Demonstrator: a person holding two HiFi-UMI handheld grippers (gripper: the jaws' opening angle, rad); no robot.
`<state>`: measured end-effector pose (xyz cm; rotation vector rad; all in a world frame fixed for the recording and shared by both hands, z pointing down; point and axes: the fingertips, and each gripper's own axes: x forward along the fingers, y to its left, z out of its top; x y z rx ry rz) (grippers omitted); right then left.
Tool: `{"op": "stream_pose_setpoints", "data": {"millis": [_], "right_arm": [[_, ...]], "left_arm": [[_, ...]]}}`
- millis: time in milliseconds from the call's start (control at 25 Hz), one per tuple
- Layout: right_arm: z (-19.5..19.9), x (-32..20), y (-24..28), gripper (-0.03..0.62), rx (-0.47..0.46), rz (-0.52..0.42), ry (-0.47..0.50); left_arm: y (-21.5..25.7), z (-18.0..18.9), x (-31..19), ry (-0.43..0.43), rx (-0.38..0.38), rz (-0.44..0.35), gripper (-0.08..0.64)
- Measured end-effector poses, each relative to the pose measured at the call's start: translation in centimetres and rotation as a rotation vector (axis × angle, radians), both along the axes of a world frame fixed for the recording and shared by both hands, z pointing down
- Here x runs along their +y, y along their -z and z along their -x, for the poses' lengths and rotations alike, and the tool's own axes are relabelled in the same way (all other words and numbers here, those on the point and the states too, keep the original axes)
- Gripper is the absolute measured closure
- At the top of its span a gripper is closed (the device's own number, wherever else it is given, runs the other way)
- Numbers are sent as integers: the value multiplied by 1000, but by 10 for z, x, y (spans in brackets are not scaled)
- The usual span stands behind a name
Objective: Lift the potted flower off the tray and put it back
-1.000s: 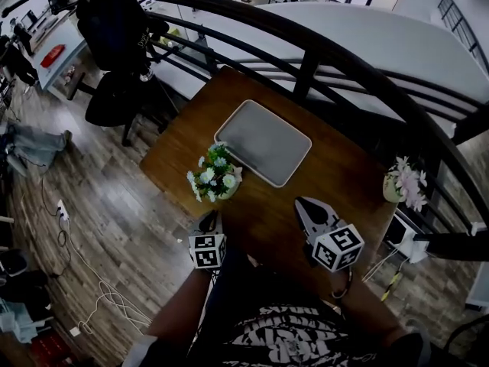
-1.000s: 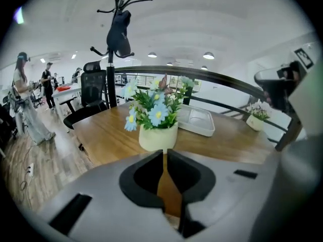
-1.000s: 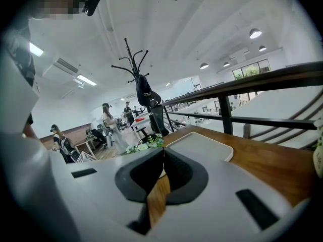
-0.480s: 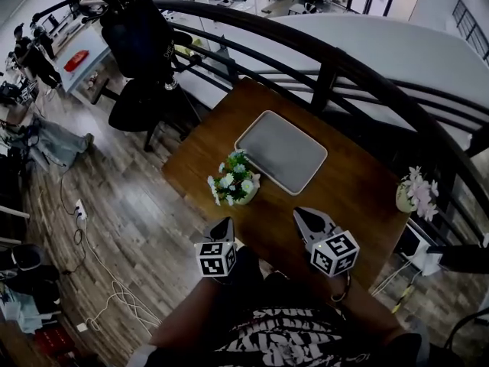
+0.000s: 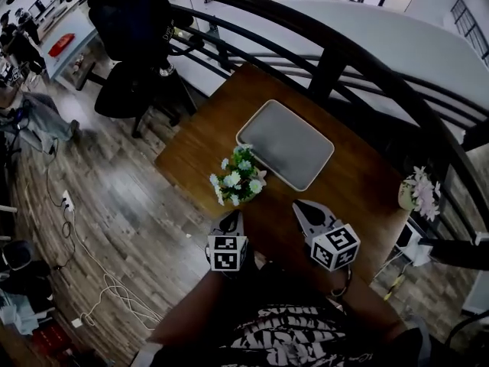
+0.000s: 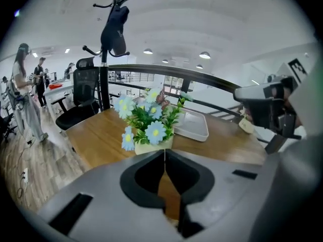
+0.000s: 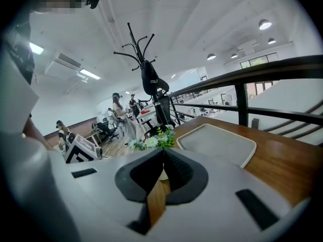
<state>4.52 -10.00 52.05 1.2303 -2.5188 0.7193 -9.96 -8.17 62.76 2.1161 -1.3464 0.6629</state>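
Seen from above, a brown wooden rectangular table (image 5: pixel 351 182) fills the centre of the frame, set at an angle against a curved black metal railing (image 5: pixel 336 52) that sweeps across the upper half.

On the tabletop lies an empty grey rectangular tray with a pale rim (image 5: pixel 294 144). The potted flower (image 5: pixel 238 180), a cream pot of white and pale blue blooms with green leaves, stands on the bare wood just beside the tray's lower left corner, near the table's left edge and off the tray. A second small pot with pink flowers (image 5: pixel 419 192) sits at the table's far right edge, well apart from the rest.

The left gripper (image 5: pixel 229 222) is low in the frame, just below the potted flower, its marker cube toward the person. Its own view shows the jaws (image 6: pixel 164 153) pressed together with nothing between them, the flower upright straight ahead. The right gripper (image 5: pixel 303 207) hangs over the table lower right of the tray; its jaws (image 7: pixel 162 153) are also together and empty.

To the left, a grey wood-plank floor (image 5: pixel 114 205) carries loose white cables (image 5: pixel 99 281), and a black office chair (image 5: pixel 137 90) stands at upper left. A black coat stand with a dark bag (image 6: pixel 113 29) rises behind the table. Beyond it is an open office, where people stand among the desks.
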Motion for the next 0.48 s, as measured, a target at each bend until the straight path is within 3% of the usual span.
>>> {"op": "stream_pose_setpoints", "data": {"millis": [40,120,280,480], "right_arm": [[0,-2,-2,594,7,4,-4],[1,-5,-4,594,18,12,-8],[2,-8,-7,594,38,30,-13],[0,-12,-11,594,53,51,-13]], "left_arm": [[-5,-4,0,-26,-8,0,549],[-22,-11,2,-71,-15,14,437],[-47,-18,5,-95,-4,33,296],[-58,-14,-21,-101,-51,-70,211]]}}
